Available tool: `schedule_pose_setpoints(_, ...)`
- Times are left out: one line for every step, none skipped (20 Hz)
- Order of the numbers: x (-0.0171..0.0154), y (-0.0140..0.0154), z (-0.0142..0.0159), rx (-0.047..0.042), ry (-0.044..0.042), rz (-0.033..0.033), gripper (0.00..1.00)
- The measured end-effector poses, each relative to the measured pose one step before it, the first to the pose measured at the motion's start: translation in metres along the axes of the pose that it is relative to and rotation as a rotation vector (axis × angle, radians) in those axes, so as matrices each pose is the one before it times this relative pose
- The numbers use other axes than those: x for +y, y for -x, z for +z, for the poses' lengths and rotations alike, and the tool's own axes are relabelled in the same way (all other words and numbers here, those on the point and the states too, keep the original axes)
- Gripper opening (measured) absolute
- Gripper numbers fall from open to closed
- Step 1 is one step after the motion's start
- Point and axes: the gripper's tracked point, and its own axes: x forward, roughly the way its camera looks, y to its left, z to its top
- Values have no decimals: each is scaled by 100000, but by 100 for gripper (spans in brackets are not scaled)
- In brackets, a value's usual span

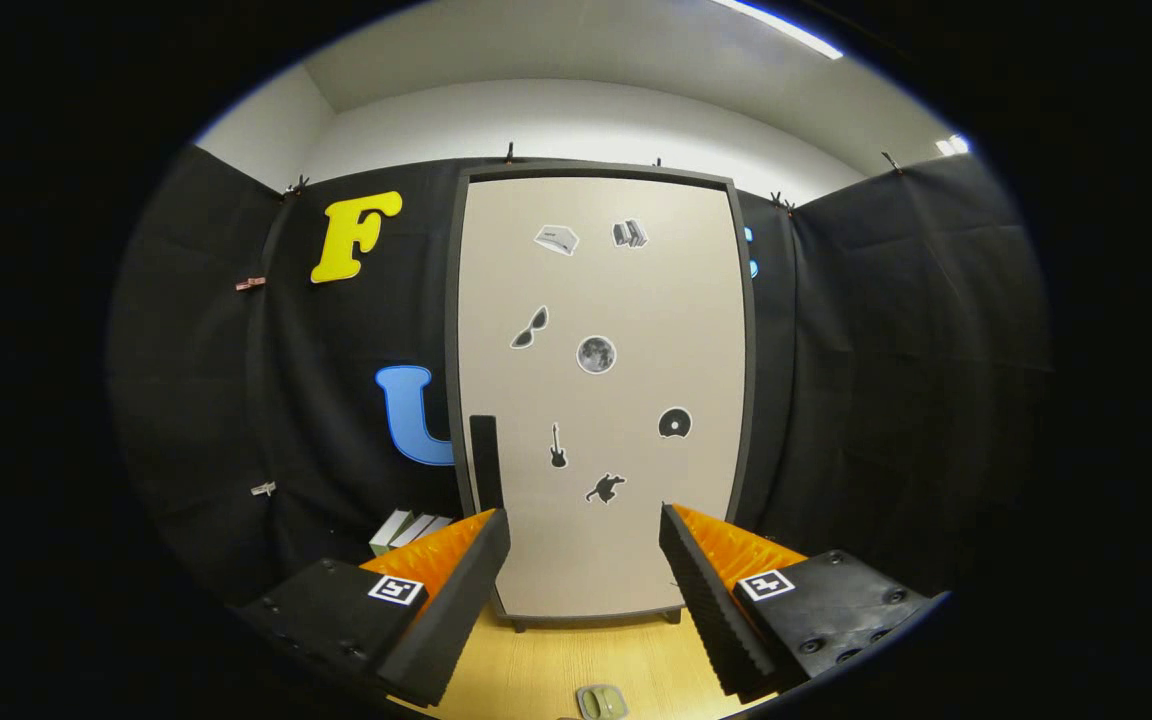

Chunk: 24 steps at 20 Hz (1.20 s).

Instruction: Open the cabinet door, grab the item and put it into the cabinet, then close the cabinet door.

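None of the task's three steps is judged complete. The cabinet [599,390] is seen standing upright on the wooden tabletop [556,670], beyond the fingers, with its pale door [626,300] shut flush within the dark frame. A dark vertical handle [485,462] is mounted low along the door's left edge, just above and beyond the left fingertip. Several small stickers are noted on the door face.

The gripper [584,550] is held facing the door, its fingers spread wide apart with nothing between them; no contact with the handle or the door is observed.

A small greenish item [602,702] is seen lying on the tabletop near the camera, between the fingers and below them; it is taken to be the thing to be stored, though its kind cannot be made out. A stack of pale books [408,530] is noted to the left of the cabinet base, partly hidden behind the left finger.

Remaining work is judged as follows: the handle is to be gripped and the door swung open, the item picked up and placed inside, and the door shut.
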Motion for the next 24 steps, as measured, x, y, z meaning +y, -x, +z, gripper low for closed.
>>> schedule_pose_setpoints(334, 49, -131, 152, -120, -75, 98)
schedule_pose_setpoints(320, 58, -85, 116, -254, -184, 98)
schedule_pose_setpoints(460, 24, -144, 293, -432, -89, 98)
schedule_pose_setpoints(353, 36, -192, 386, -401, -113, 98)
schedule_pose_setpoints(474, 47, -234, 427, -288, -167, 98)
schedule_pose_setpoints(491, 54, -182, 233, -93, 0, 98)
schedule_pose_setpoints(501, 15, -72, 92, -30, 54, 98)
schedule_pose_setpoints(540, 45, -99, -8, 2, 140, 98)
schedule_pose_setpoints(486, 6, -90, 45, -55, 15, 98)
schedule_pose_setpoints(361, 26, -165, 100, -150, -9, 98)
schedule_pose_setpoints(297, -57, -49, -93, -187, -72, 98)
schedule_pose_setpoints(235, -186, -69, -6, -176, 388, 98)
schedule_pose_setpoints(179, -356, 34, -342, 146, 284, 98)
schedule_pose_setpoints(167, -285, 10, -102, -1, 443, 98)
schedule_pose_setpoints(288, -391, -58, 132, -151, 844, 98)
schedule_pose_setpoints(289, -572, -116, 21, -139, 850, 98)
schedule_pose_setpoints(358, -538, 35, 238, -371, 1252, 98)
schedule_pose_setpoints(243, -602, -191, 292, -396, 964, 98)
schedule_pose_setpoints(216, -767, -184, 369, -163, 861, 98)
schedule_pose_setpoints(255, -914, -199, 41, 28, 1146, 98)
schedule_pose_setpoints(298, -997, -77, 94, 243, 1325, 98)
schedule_pose_setpoints(-12, -1002, -218, 886, 38, 954, 98)
schedule_pose_setpoints(16, -1015, -222, 867, 20, 714, 98)
schedule_pose_setpoints(107, -1010, -241, 455, 41, 584, 98)
